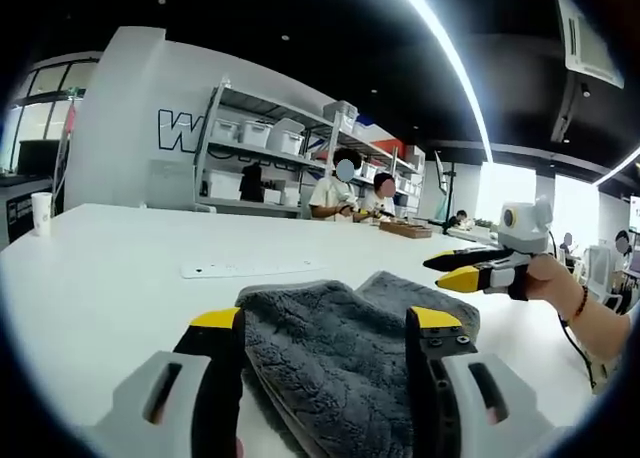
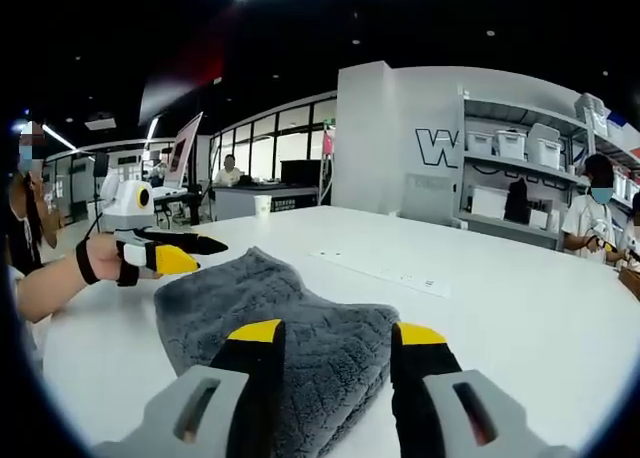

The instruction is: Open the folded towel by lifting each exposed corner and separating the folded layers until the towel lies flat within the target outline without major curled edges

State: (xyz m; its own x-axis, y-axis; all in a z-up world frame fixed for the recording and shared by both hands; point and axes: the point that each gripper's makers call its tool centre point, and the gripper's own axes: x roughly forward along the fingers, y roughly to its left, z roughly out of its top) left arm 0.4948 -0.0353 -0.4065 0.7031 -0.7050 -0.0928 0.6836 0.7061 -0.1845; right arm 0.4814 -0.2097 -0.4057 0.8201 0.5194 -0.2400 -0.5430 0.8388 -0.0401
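The left tongs (image 1: 328,323) are being held spread over the folded grey towel (image 1: 350,353), which is lying on the white desk (image 1: 120,268) between both tongs. The right tongs (image 2: 337,335) are being held spread at its opposite edge.

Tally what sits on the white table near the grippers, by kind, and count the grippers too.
Grey folded towel: 1
White power strip: 1
White paper cup: 1
Grippers: 2, the left gripper and the right gripper, both open, neither gripping the towel
Total: 5
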